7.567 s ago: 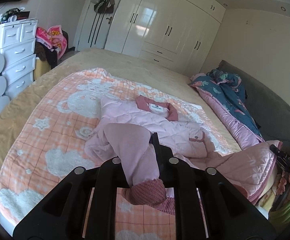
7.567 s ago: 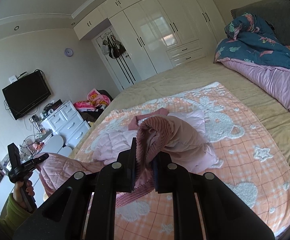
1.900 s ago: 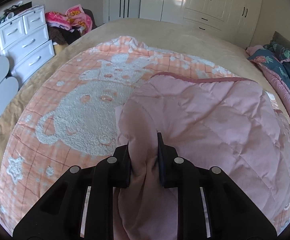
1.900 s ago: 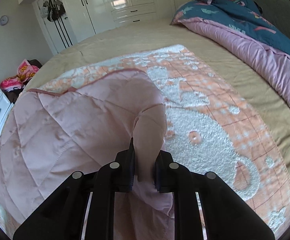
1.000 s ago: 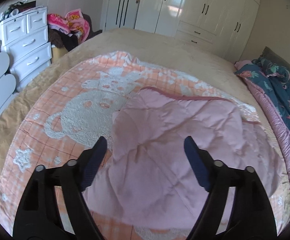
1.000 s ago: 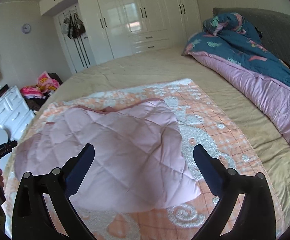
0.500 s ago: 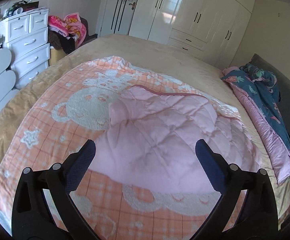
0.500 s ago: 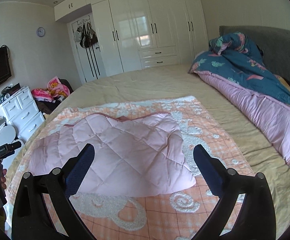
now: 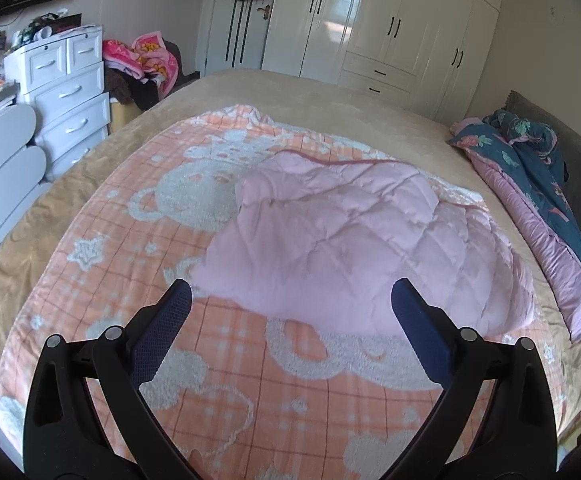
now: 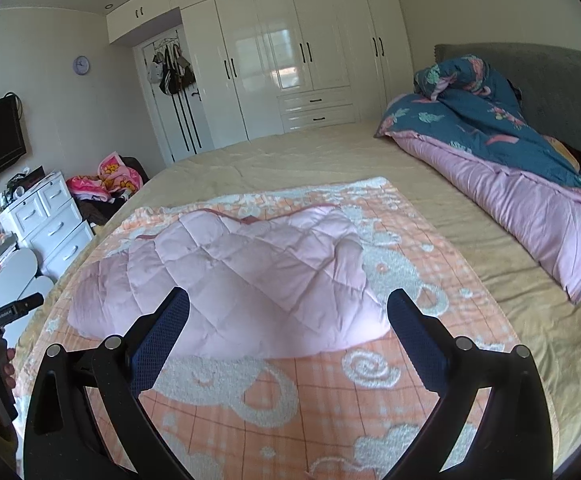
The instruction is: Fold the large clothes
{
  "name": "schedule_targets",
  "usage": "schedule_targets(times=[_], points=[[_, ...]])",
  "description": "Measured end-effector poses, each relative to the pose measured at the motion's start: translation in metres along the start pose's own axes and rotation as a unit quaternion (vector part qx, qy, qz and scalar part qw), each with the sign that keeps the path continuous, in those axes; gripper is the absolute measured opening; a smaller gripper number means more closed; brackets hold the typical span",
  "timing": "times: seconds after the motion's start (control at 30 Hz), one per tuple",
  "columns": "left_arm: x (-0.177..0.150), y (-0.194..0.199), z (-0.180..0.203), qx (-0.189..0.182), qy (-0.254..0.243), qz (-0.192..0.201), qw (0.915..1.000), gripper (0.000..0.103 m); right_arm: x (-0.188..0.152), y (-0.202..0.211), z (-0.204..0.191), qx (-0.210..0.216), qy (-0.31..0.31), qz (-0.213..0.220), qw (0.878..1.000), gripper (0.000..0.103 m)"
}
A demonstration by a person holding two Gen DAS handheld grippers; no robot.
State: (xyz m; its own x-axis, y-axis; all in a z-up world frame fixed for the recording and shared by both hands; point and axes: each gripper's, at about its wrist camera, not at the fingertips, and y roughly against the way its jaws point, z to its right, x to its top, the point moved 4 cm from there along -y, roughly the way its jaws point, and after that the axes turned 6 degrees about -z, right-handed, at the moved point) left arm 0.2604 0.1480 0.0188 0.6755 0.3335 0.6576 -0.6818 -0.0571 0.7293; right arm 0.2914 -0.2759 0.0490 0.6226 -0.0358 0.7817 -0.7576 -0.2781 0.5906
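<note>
You are hovering both the left gripper (image 9: 291, 302) and right gripper (image 10: 288, 312) spread wide and empty, near of the jacket (image 9: 354, 240) lying folded on the blanket (image 9: 218, 364), so be checking its edges before regrasping.

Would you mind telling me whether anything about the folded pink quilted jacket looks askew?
The pink quilted jacket lies lopsided on the orange bear-patterned blanket: its left corner is bunched up, its edges uneven.

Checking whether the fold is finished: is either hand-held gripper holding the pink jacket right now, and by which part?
Neither. The left hand-held gripper and right hand-held gripper are both open; the pink quilted jacket lies free on the blanket.
</note>
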Motion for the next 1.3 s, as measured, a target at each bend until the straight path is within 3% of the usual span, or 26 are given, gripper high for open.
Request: schedule_targets(times=[0.6,0.87,0.93,1.1,1.3], points=[[-0.030,-0.045,-0.010,0.004,0.025,-0.060,0.9979,0.094,-0.048,-0.061,0.028,-0.008,-0.084,-0.087,0.993,0.099],[-0.032,-0.086,-0.016,-0.037,0.079,-0.101,0.9911,0.094,-0.062,-0.108,0.032,0.010,-0.128,-0.132,0.983,0.099],[-0.031,-0.097,-0.019,-0.045,0.097,-0.107,0.9885,0.094,-0.063,-0.123,0.035,0.016,-0.147,-0.141,0.979,0.099],[-0.024,-0.127,-0.037,-0.082,0.187,-0.121,0.9715,0.094,-0.062,-0.152,0.047,0.021,-0.204,-0.146,0.968,0.099],[-0.014,-0.151,-0.044,-0.105,0.233,-0.118,0.9595,0.094,-0.059,-0.188,0.065,0.038,-0.266,-0.155,0.951,0.099]])
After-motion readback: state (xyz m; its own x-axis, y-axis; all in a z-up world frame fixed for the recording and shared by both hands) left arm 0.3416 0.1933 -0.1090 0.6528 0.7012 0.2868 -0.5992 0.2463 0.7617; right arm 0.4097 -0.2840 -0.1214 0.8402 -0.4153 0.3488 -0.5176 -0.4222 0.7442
